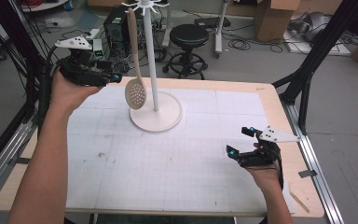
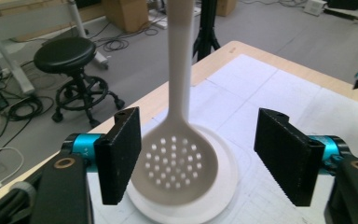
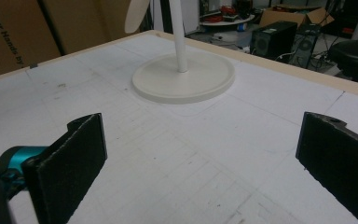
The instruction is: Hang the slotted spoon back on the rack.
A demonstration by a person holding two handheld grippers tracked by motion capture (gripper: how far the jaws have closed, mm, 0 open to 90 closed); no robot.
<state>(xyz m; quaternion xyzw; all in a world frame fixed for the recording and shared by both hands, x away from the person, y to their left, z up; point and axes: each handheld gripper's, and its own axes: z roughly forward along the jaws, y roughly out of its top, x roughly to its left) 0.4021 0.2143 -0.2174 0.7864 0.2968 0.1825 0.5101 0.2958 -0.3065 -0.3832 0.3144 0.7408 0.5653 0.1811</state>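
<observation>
One slotted spoon hangs upright from the stand, bowl down, beside the open left claw

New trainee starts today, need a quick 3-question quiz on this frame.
1. True or false: the spoon hangs from the stand.
2. The left gripper is: A) shut on the spoon B) open, spoon not gripped C) resting on the table.
3. Which gripper sits low over the table, near its right edge?

Key: 1 true; 2 B; 3 the right gripper.
</observation>
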